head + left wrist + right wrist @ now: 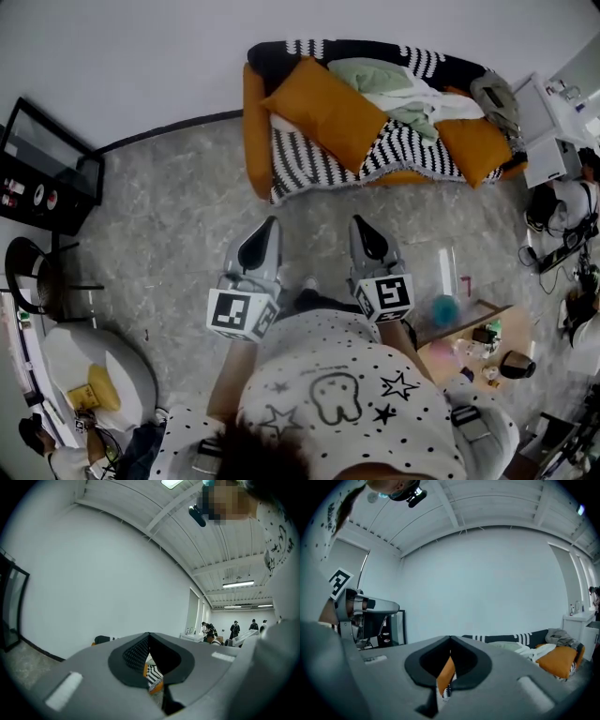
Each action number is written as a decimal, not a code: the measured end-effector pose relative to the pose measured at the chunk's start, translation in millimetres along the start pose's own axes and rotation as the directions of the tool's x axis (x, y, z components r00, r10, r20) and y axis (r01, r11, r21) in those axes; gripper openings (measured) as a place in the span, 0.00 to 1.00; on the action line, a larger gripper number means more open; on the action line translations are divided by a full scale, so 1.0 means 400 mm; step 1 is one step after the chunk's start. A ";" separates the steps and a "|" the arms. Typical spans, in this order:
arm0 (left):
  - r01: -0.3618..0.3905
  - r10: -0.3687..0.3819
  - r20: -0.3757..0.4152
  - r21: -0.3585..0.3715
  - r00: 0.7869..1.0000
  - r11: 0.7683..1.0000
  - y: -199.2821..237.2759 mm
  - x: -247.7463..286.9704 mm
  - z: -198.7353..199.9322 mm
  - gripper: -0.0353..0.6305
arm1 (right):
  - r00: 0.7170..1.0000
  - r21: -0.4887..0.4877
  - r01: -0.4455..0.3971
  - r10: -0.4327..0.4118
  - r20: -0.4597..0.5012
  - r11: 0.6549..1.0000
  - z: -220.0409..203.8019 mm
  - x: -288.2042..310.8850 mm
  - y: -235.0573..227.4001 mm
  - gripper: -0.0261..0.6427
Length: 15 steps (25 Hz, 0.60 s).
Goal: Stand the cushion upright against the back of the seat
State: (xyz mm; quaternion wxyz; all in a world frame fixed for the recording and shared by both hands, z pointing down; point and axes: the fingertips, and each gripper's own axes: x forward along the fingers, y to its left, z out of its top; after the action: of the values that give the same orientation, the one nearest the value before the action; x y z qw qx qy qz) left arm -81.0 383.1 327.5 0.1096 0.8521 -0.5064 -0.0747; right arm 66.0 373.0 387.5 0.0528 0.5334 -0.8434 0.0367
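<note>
A large orange cushion (325, 111) lies tilted on the left half of the sofa, over the black-and-white striped blanket (398, 148). The sofa's back (375, 52) runs along the wall behind it. A second orange cushion (476, 147) rests at the sofa's right end, also seen in the right gripper view (558, 660). My left gripper (272, 222) and right gripper (358, 221) are side by side over the floor, short of the sofa's front edge, both pointing at it. Each has its jaws shut with nothing held. Through the closed jaws (149, 633) (450, 638) I see only slivers of orange and stripes.
Green and white clothes (384, 84) are heaped on the sofa's middle. A black glass cabinet (47, 169) stands at the left, a low wooden table (473, 347) with small items at the right, a white desk (544, 131) beyond the sofa. Several people (234, 630) stand far off.
</note>
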 end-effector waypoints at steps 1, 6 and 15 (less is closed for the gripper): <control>-0.007 0.007 0.002 0.003 1.000 1.000 0.004 0.008 0.002 0.05 | 1.000 0.000 -0.006 0.006 0.002 1.000 0.002 0.008 -0.005 0.03; -0.029 0.029 0.019 0.026 0.999 0.999 0.025 0.045 0.004 0.05 | 0.999 0.000 -0.031 0.031 0.005 1.000 0.000 0.038 -0.027 0.03; -0.019 0.019 0.015 0.007 1.000 1.000 0.017 0.104 0.002 0.05 | 1.000 -0.008 -0.005 0.005 -0.009 1.000 -0.002 0.062 -0.068 0.03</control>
State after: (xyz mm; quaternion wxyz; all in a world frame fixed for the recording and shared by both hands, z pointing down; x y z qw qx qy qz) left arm -67.3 343.4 327.9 0.1035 0.8470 -0.5155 -0.0783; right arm 80.1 339.0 391.8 0.0588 0.5311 -0.8445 0.0359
